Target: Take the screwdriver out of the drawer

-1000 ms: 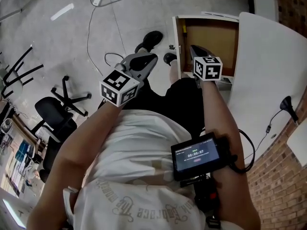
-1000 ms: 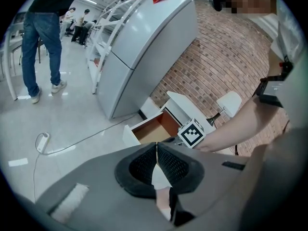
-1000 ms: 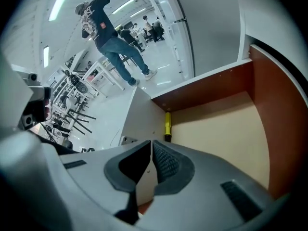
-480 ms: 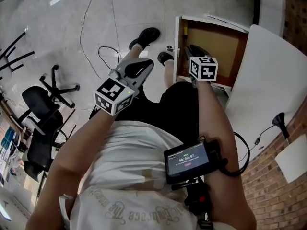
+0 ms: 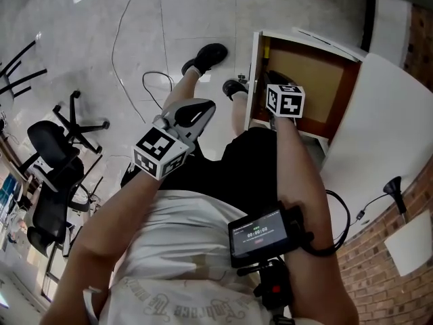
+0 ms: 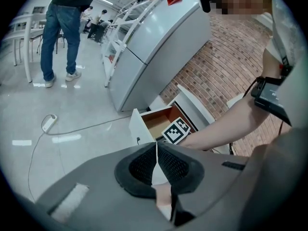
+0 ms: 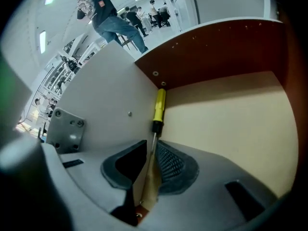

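Head view: at the upper right of the frame the drawer (image 5: 312, 73) stands pulled out. The right gripper (image 5: 275, 87) reaches down into its left side, marker cube uppermost. The left gripper (image 5: 193, 111) hangs at centre left above the floor, well apart from the drawer.

Left gripper view: the left gripper (image 6: 156, 147) has its jaws pressed together along a thin seam, with nothing between them. The drawer (image 6: 155, 121) shows just beyond them, at the centre of the frame.

Right gripper view: the screwdriver (image 7: 159, 106) lies inside the drawer (image 7: 231, 114) along its left wall, yellow handle pointing away. Its metal shaft runs into the narrow gap of the right gripper (image 7: 152, 143), whose jaws stand slightly apart, wider than the shaft, not yet clamped on it.
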